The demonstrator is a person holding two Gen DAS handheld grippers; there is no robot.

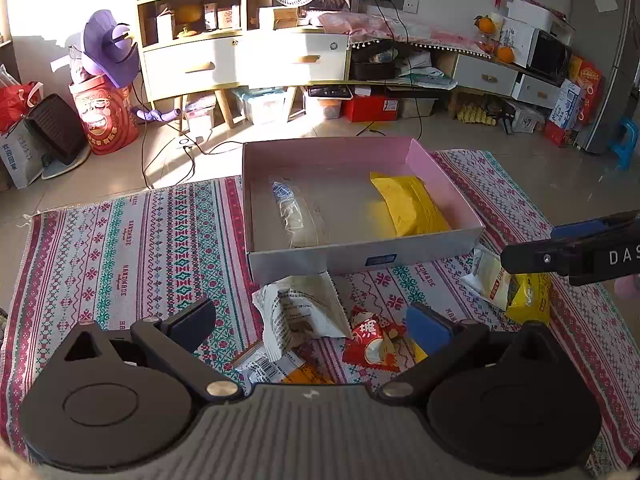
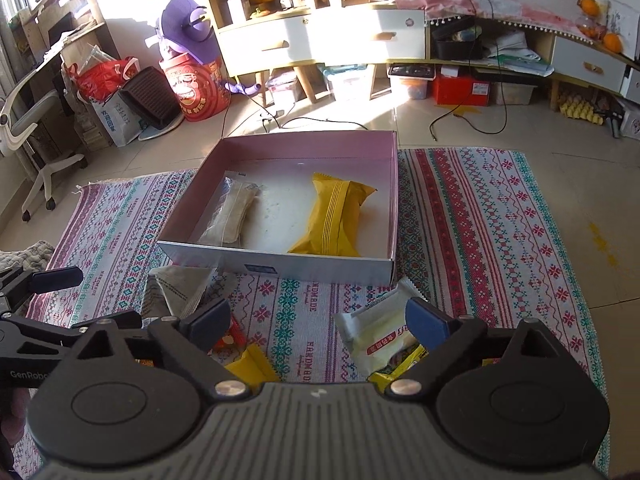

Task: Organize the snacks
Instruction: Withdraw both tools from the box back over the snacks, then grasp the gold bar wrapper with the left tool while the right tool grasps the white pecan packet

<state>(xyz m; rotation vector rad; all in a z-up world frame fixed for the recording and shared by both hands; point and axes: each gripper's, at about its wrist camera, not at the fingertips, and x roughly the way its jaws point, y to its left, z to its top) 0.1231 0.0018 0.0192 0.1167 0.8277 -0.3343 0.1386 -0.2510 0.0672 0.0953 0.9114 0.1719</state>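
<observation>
A pink-lined box stands on the patterned cloth. It holds a yellow snack pack and a clear packet. My left gripper is open and empty above a white packet and a red packet in front of the box. My right gripper is open and empty, with a white-and-red packet and a yellow wrapper under it. The right gripper also shows in the left wrist view.
The cloth lies on a tiled floor. Behind it stand cabinets, a red drum, bags and cables. An office chair stands at the far left. The left gripper's finger reaches in from the left.
</observation>
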